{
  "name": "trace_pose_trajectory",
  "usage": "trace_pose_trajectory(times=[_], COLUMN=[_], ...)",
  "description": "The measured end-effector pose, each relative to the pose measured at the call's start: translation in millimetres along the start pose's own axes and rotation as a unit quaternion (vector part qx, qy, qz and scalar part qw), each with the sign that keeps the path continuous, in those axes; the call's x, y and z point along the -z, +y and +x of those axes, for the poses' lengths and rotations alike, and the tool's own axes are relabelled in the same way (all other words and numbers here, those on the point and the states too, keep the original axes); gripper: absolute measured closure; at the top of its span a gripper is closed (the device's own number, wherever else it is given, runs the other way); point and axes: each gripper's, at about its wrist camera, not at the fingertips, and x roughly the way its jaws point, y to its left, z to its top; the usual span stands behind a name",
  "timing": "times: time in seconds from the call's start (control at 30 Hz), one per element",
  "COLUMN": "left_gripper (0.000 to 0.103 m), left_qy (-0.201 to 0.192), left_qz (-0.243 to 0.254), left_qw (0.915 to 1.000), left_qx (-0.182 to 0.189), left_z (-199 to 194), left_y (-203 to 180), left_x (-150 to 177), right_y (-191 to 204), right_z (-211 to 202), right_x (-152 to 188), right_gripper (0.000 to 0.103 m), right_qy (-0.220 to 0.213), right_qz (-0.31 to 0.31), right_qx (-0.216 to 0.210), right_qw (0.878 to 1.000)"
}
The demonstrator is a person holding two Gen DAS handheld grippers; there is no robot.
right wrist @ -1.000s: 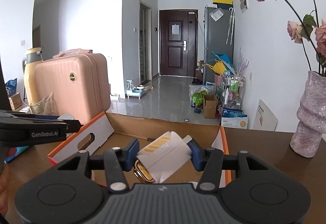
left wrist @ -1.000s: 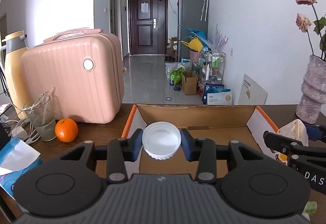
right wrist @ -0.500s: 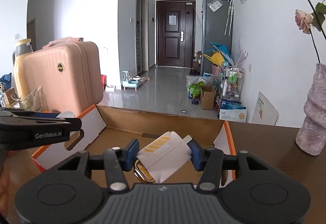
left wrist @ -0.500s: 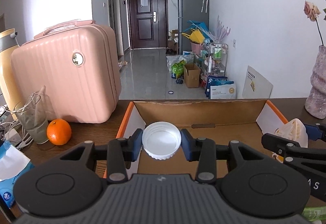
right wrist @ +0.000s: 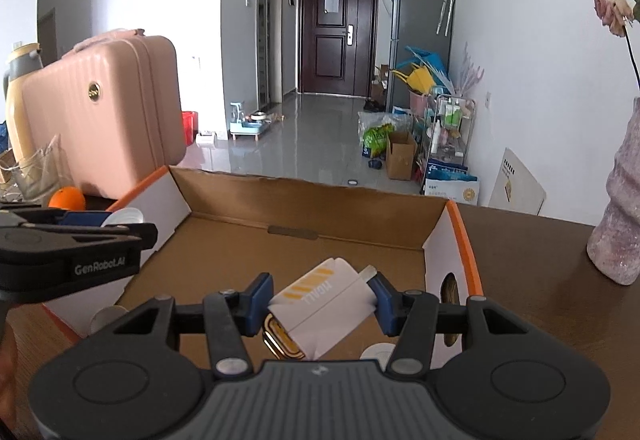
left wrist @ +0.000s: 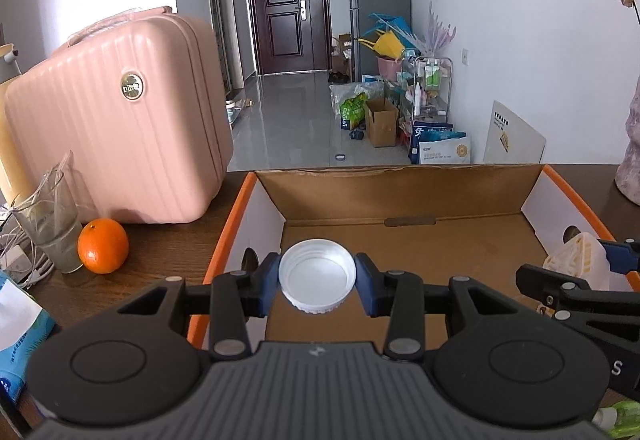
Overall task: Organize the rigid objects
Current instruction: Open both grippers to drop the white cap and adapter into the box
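My left gripper (left wrist: 317, 278) is shut on a white plastic bottle cap (left wrist: 317, 282), hollow side up, over the left part of an open cardboard box (left wrist: 400, 188) with orange edges. My right gripper (right wrist: 320, 298) is shut on a white and yellow carton (right wrist: 322, 304), tilted, above the same box (right wrist: 304, 200) near its right wall. In the left wrist view the right gripper (left wrist: 576, 266) and its carton (left wrist: 576, 264) show at the right. In the right wrist view the left gripper (right wrist: 112, 226) shows at the left.
A pink suitcase (left wrist: 116, 128), an orange (left wrist: 103, 246) and a glass (left wrist: 50, 224) with a cable stand left of the box on the brown table (right wrist: 540, 280). A pale vase (right wrist: 618, 224) with dried roses is at the right. A blue tissue pack (left wrist: 18, 340) lies near left.
Both grippers have moved forward and down over the box, each keeping its hold. The box's inside now fills more of both views.
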Motion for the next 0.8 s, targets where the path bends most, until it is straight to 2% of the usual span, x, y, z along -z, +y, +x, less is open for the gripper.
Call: trace_pose_trajectory(times=[0.17,0.2,0.23,0.27,0.33,0.4,0.47,0.53,0.8], left_gripper=[0.061,0.058,0.053,0.039,0.024,0.021,0.008,0.004,0.002], left_qy=[-0.002,-0.004,-0.006,-0.007,-0.017,-0.023,-0.026,-0.034,-0.035], left_qz=[-0.002,-0.003,-0.005,-0.009,-0.013,-0.016,-0.024,-0.026,-0.028], left_qw=[1.0,1.0,1.0,0.9999,0.9997,0.9995,0.9993,0.9989,0.9988], left_qx=[0.001,0.002,0.004,0.003,-0.009,-0.011,-0.012,-0.019,-0.018], left_z=[-1,-2,-3,-3,-7,-10,-12,-14,-15], left_y=[1,1,2,3,5,7,9,10,11], left_x=[0,0,0,0,-1,-2,-2,-2,-3], right_y=[0,-1,-3,-4,-5,-6,-8,-9,-9], right_z=[1,1,0,0,-1,-2,-3,-3,-7], right_x=[1,1,0,-1,-1,-2,-2,-2,-2], right_gripper=[0.052,0.052,0.048,0.043,0.022,0.015,0.009,0.002,0.001], right_qy=[0.003,0.002,0.001,0.002,-0.002,-0.005,-0.004,-0.006,-0.005], right_qz=[-0.001,0.001,0.002,0.002,0.005,0.006,0.009,0.013,0.01], right_qx=[-0.001,0.0,0.001,0.003,0.009,0.014,0.014,0.017,0.017], right_qw=[1.0,1.0,1.0,1.0,1.0,1.0,1.0,1.0,1.0])
